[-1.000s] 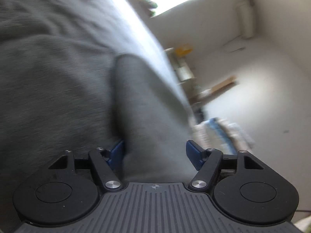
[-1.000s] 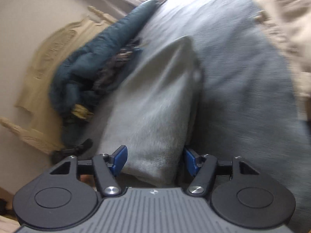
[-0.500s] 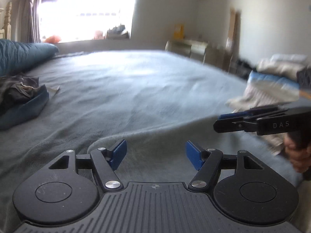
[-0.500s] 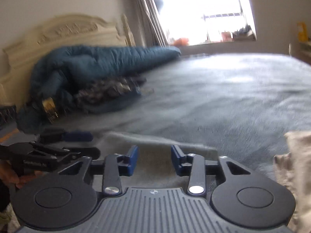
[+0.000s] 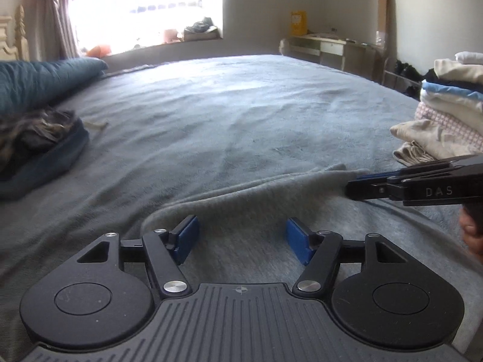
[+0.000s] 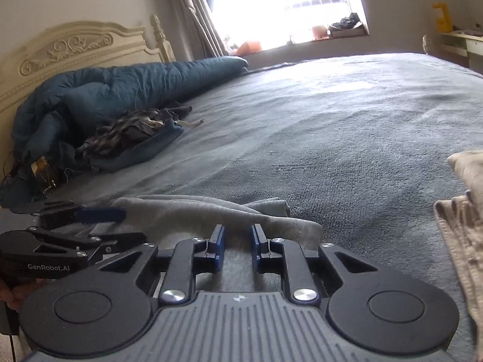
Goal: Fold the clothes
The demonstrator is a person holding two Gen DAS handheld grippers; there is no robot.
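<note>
1. While spread along the near edge of the bed cover, lay in loose ridges and not flat (the grey garment, that is).
2. Held the left gripper low over the left part of this garment, with blue pads well apart; grey cloth seen under and between them, but touched by neither pad.
3. Held the right gripper at the right part of the same garment, beside its bunched far edge.
4. Was closing the jaws of the right gripper, with only a narrow gap left; showed grey cloth in the gap, pads not visibly pressing on it (cloth seemed to lie lower than the pads).
5. Seen from the left wrist view: right gripper reaching in from the right side, its tip touching the garment's edge, with part of a hand behind it.
6. Stood on the right of the bed, apart from the garment: a stack of folded clothes.
7. Lay bunched by the headboard: a blue duvet, with dark crumpled cloth on it.
</note>
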